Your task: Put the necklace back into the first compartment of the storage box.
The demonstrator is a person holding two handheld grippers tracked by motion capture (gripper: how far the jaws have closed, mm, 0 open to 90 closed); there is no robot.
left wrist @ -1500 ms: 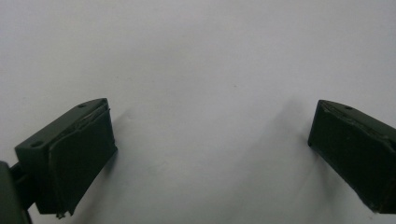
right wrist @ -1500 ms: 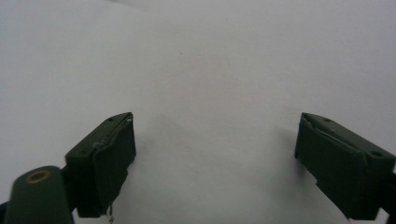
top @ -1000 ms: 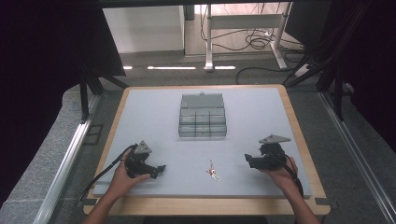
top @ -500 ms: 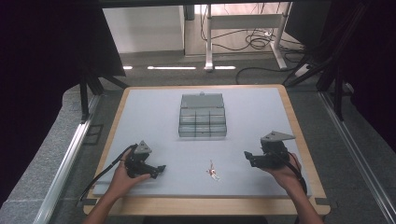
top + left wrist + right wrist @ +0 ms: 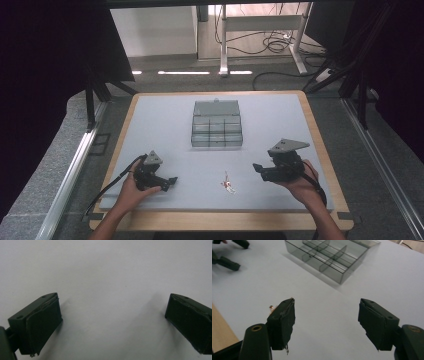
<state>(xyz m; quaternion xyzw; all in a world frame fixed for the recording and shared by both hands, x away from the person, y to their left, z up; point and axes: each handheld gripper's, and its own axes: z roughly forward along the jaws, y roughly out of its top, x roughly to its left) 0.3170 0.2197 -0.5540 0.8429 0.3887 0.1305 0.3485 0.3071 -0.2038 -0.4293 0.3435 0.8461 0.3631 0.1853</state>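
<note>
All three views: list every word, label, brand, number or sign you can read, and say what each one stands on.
None: no readable text in any view.
Clear compartment box: no label or marking visible.
Left gripper and right gripper: plain black jaws and grey plates, no print.
Small red and gold item on the white mat: too small to tell whether it bears any marking.

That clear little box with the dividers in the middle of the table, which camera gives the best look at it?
The right gripper view: the compartment box sits close, so its dividers and clear walls are plain, though its far end is cut off. The high view shows the whole box with its lid raised behind, but small. The left gripper view looks at bare tabletop.
</note>
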